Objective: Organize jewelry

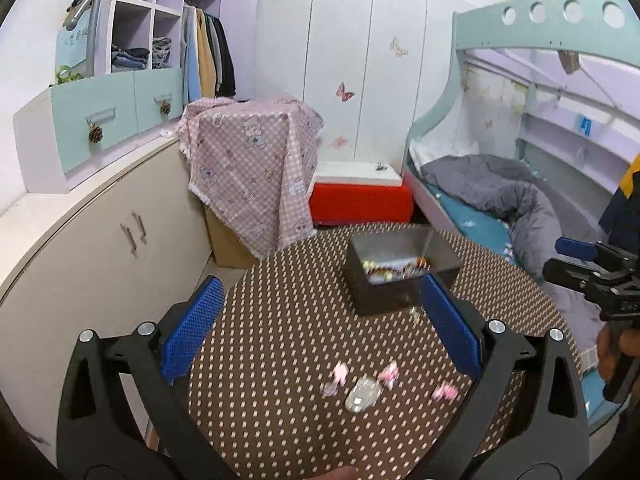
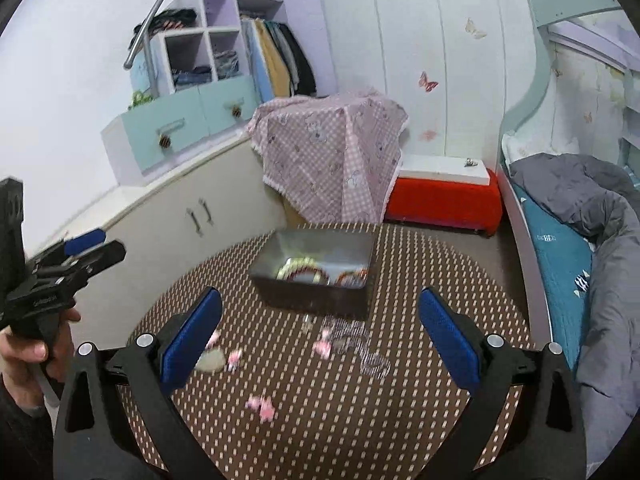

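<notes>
A dark metal box [image 1: 400,276] [image 2: 316,276] with beaded bracelets inside stands on the round brown dotted table [image 1: 280,340] [image 2: 420,400]. Loose pieces lie in front of it: small pink hair clips [image 1: 388,374] [image 2: 262,406], a clear oval piece [image 1: 362,394] [image 2: 210,362] and a clear beaded chain [image 2: 360,344]. My left gripper [image 1: 322,304] is open and empty above the table, near the clips. My right gripper [image 2: 320,314] is open and empty, above the chain. Each gripper shows at the edge of the other's view [image 1: 576,264] [image 2: 88,252].
A cream cabinet [image 1: 100,240] with a teal drawer unit [image 1: 100,120] runs along the left. A pink checked cloth [image 1: 252,160] covers a box behind the table, beside a red bench [image 1: 360,200]. A bunk bed with a grey duvet [image 1: 500,192] stands on the right.
</notes>
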Tool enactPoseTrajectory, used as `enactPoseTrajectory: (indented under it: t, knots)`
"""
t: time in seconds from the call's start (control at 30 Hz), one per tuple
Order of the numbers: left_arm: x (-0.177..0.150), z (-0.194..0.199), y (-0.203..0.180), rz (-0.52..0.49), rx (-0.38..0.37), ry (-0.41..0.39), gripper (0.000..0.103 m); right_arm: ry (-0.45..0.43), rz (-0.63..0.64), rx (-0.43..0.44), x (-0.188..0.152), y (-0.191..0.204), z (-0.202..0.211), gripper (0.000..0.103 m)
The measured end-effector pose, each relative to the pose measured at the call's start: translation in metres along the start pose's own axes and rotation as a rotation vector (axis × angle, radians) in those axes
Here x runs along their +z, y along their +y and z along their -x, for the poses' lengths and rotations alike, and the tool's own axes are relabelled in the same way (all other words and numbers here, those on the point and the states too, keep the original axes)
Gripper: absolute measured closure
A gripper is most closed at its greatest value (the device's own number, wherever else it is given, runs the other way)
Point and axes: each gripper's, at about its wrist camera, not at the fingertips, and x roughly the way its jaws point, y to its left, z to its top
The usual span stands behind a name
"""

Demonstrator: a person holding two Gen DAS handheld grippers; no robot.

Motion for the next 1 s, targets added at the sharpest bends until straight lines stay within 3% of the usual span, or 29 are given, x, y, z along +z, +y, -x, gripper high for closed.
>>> enactPoseTrajectory:
  t: [0.27, 0.57, 0.8, 1.0]
  knots:
    - [-0.043, -0.019, 0.008, 0.012, 0.027, 0.106, 0.007, 0.112, 0.025, 0.003, -0.048, 0.012, -0.018, 0.008]
    - [-0.066, -0.066, 0.004, -0.018, 0.046, 0.23, 0.007, 0.197, 0.055, 0.025, -0.073, 0.023, -0.048, 0.008]
    - [-0.079, -0.099, -0.001, -0.05, 0.046, 0.341, 0.029, 0.232, 0.085, 0.032, -0.079, 0.028, -0.065, 0.009]
    - [-0.087, -0.109, -0.013, -0.103, -0.001, 0.386, 0.049, 0.272, 0.149, 0.044, -0.086, 0.041, -0.082, 0.026]
